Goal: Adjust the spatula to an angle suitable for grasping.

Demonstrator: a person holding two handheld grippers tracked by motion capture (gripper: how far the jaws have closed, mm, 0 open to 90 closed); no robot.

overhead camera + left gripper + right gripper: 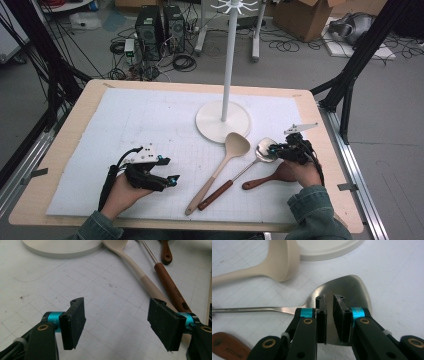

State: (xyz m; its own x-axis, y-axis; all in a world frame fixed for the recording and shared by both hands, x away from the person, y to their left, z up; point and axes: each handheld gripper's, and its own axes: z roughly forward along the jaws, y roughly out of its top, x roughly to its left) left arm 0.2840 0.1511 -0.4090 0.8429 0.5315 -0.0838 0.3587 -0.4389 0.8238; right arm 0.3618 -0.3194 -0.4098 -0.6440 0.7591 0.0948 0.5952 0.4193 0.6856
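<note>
Three utensils lie on the white gridded mat (130, 135). A cream wooden spatula (235, 145) points toward the stand. Beside it is a steel spatula (265, 149) with a brown handle. A dark wooden spoon (265, 181) lies partly under the right hand. My right gripper (274, 149) hovers over the steel blade (352, 290). In the right gripper view, its pads (329, 300) stand a narrow gap apart with nothing pinched between them. My left gripper (170, 172) is low over bare mat at the left. Its jaws (116, 325) are open and empty, aimed toward the cream handle (140, 272).
A white hanging stand rises from a round base (222, 122) behind the utensils, its hooks up high. The base edge (324, 250) lies just beyond the steel blade. The mat covers most of a wooden table (75, 120); cables, computer cases and boxes sit on the floor beyond.
</note>
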